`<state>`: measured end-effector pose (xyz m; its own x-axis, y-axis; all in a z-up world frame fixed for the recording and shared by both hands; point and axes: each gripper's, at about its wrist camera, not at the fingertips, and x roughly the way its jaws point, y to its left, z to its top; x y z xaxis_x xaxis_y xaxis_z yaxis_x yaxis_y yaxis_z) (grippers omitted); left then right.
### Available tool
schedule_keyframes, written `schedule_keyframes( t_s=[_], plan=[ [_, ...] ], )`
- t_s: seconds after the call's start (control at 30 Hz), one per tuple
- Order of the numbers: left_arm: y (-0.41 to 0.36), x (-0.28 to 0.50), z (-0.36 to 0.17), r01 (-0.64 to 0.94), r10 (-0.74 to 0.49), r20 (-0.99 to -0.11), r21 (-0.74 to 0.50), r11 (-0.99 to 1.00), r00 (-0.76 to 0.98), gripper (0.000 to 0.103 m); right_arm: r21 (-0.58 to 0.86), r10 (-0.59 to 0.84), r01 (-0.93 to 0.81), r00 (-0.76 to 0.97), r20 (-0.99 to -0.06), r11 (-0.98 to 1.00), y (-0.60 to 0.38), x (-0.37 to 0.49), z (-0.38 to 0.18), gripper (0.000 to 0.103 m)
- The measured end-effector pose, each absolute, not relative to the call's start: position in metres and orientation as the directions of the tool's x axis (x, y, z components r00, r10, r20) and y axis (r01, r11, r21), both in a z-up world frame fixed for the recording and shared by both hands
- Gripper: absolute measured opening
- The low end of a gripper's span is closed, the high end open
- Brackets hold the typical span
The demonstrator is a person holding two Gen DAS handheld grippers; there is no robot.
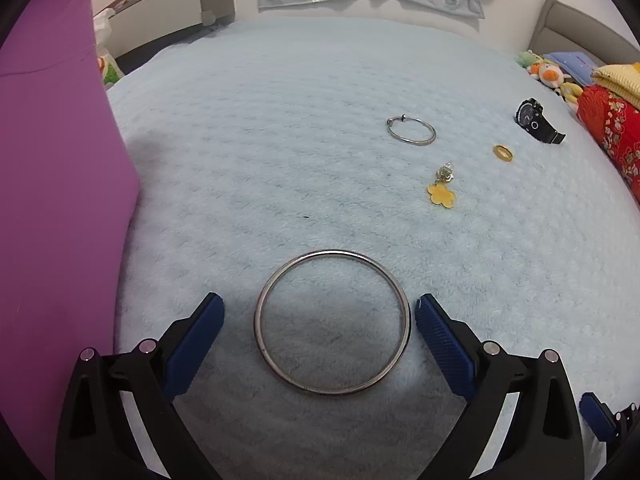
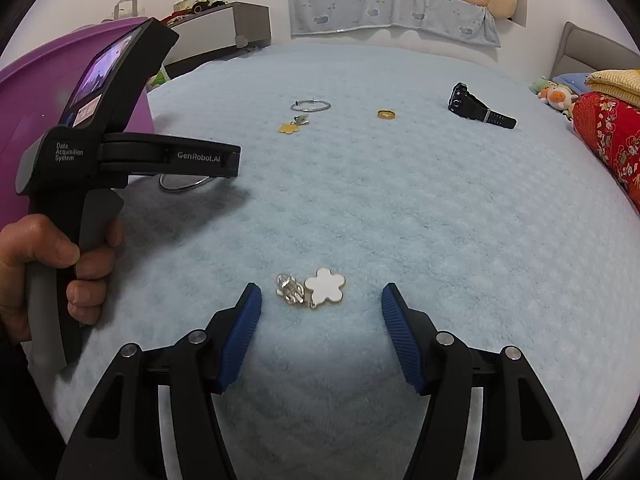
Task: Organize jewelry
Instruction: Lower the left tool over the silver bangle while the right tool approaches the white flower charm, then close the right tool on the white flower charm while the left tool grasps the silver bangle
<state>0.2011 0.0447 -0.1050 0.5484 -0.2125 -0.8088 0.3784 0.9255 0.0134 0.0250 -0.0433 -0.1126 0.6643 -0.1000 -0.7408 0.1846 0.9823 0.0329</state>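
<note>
A fuzzy light blue blanket (image 1: 280, 128) covers the bed, and the jewelry lies spread out on it. The left hand-held gripper (image 1: 320, 308) hangs low over a big silver bangle (image 1: 332, 322). Its two blue fingers (image 1: 196, 340) stand wide apart, one on each side of the bangle, and they are not squeezing it. The right finger is very close to the rim. The right hand-held gripper (image 2: 321, 296) is spread wide too and holds nothing. Between its tips lies a white flower charm (image 2: 325, 287) with a shiny clear clip (image 2: 290, 289) touching it. Farther up the bed lies a thin silver hoop bracelet (image 1: 412, 131). Near it is a yellow flower charm (image 1: 441, 194), and a small gold ring (image 1: 503, 153) lies off to the side. A black watch (image 1: 536, 120) lies near the far right edge. A purple box (image 1: 52, 160) stands at the left. In the right wrist view, a person's hand (image 2: 60, 264) grips the handle of the left hand-held gripper.
</note>
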Motion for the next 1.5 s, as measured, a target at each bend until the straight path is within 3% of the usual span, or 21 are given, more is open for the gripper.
schedule_keyframes(
  t_s=[0.37,0.47,0.6,0.73,0.9,1.5],
  plan=[
    [0.038,0.208,-0.108,0.404,-0.226,-0.812,0.013,0.915,0.537,0.093,-0.028,-0.132,0.165,0.662,-0.738,0.986,-0.037,0.030,-0.115,0.057],
    [0.040,0.208,-0.107,0.414,-0.245,-0.810,-0.003,0.910,0.532,0.087,-0.030,-0.121,0.148,0.663,-0.739,0.989,-0.034,0.030,-0.115,0.050],
    [0.038,0.203,-0.104,0.420,-0.243,-0.802,0.011,0.907,0.546,0.071,-0.026,-0.097,0.115,0.664,-0.742,0.993,-0.031,0.030,-0.114,0.040],
    [0.034,0.199,-0.103,0.417,-0.223,-0.798,0.038,0.908,0.560,0.071,-0.010,-0.077,0.105,0.661,-0.746,0.994,-0.033,0.030,-0.113,0.037],
    [0.035,0.194,-0.100,0.411,-0.215,-0.795,0.048,0.910,0.567,0.071,0.005,-0.040,0.066,0.665,-0.746,0.998,-0.030,0.029,-0.110,0.021],
    [0.040,0.185,-0.094,0.393,-0.204,-0.798,0.044,0.919,0.567,0.071,0.071,0.023,0.046,0.665,-0.746,0.996,-0.038,0.027,-0.104,0.018]
  ],
)
